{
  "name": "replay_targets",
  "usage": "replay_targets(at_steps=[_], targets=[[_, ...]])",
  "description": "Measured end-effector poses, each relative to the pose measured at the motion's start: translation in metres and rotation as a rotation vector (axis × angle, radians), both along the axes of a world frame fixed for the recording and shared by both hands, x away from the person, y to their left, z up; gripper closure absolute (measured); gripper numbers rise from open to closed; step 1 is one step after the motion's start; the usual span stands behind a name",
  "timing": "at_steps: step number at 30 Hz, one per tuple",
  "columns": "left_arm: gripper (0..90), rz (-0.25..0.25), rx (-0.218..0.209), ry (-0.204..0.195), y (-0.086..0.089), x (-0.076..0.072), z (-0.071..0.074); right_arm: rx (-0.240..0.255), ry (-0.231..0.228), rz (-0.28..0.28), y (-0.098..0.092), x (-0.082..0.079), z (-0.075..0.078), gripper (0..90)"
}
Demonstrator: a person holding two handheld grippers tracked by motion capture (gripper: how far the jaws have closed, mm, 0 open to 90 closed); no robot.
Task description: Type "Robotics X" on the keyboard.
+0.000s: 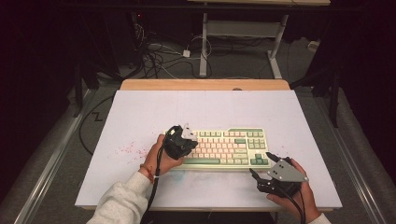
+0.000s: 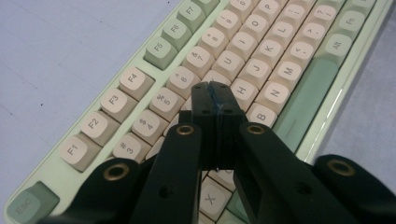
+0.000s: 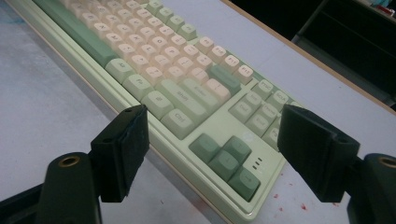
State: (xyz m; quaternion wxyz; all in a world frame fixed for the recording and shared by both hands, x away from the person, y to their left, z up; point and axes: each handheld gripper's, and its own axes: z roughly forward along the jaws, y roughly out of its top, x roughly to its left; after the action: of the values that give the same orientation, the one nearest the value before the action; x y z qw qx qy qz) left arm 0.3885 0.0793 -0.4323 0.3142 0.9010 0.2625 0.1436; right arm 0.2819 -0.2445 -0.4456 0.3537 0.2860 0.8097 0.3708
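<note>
Keyboard (image 1: 229, 148) looked rigid and fairly light, best gripped by its edge; left gripper (image 2: 214, 100) hovered closed over its keys, right gripper (image 3: 212, 140) gaped empty beside its corner.

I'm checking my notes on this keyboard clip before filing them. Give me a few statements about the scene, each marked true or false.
1. The left gripper has its jaws shut together. True.
2. The left gripper is over the arrow keys. False: it is over the letter keys near the left half of the keyboard.
3. The right gripper has its jaws apart with nothing between them. True.
4. The right gripper is pressing a key. False: it sits off the keyboard's right front corner, above the white table.
5. The keyboard lies on a bare wooden top. False: it lies on a white surface; wood shows along the far edge.
</note>
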Motion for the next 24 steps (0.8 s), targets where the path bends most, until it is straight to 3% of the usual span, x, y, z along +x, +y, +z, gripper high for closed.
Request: replay_targets(at_steps=[14, 24], targets=[[86.5, 0.016, 0.048, 0.013, -0.012, 0.015, -0.007, -0.015, 0.016, 0.009, 0.001, -0.001, -0.003, 25.2], [85.8, 0.018, 0.069, 0.016, -0.015, 0.018, -0.009, -0.021, 0.028, 0.020, 0.002, -0.001, -0.004, 25.2]])
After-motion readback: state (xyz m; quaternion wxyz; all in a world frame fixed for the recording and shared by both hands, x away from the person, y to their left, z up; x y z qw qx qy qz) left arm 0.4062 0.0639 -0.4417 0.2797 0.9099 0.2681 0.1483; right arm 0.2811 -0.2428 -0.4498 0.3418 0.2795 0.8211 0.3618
